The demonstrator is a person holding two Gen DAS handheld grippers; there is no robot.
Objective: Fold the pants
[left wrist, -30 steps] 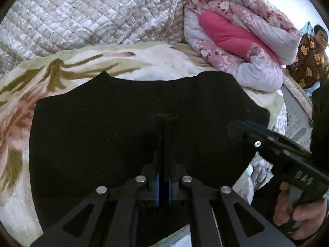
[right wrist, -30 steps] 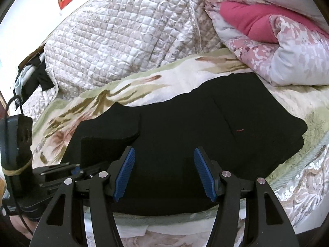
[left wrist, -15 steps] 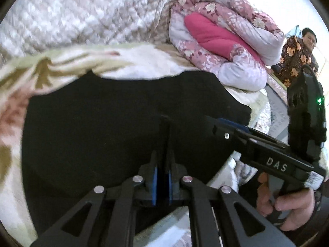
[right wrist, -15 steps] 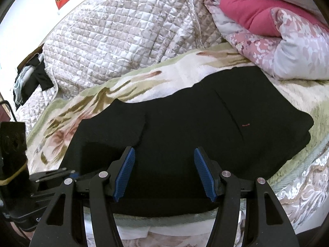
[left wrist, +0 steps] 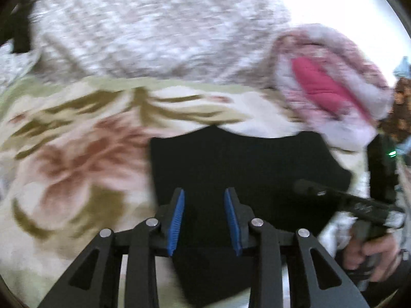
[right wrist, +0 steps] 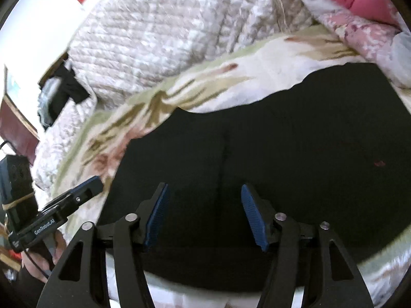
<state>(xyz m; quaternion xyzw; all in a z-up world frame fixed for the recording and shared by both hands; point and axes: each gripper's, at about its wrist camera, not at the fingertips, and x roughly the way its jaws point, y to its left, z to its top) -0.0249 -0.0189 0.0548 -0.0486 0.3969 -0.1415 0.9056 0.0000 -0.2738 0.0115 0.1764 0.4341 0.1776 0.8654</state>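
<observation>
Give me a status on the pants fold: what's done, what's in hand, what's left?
Done: the black pants lie flat on the floral blanket as a compact block, a fold edge running down the middle in the right wrist view. In hand: nothing; the left gripper and right gripper are both open above the cloth. Left: possibly one more fold or a tidy-up; the blurred left wrist view can't settle that.

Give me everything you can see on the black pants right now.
The black pants lie folded into a flat, roughly rectangular stack on the floral blanket, near its front edge. The fabric looks matte, dark and smooth, with one vertical seam or fold line down the middle and a tiny red mark toward the right. Both the left tongs and the right tongs are open above the near edge, gripping nothing; contact cannot be judged.
</observation>
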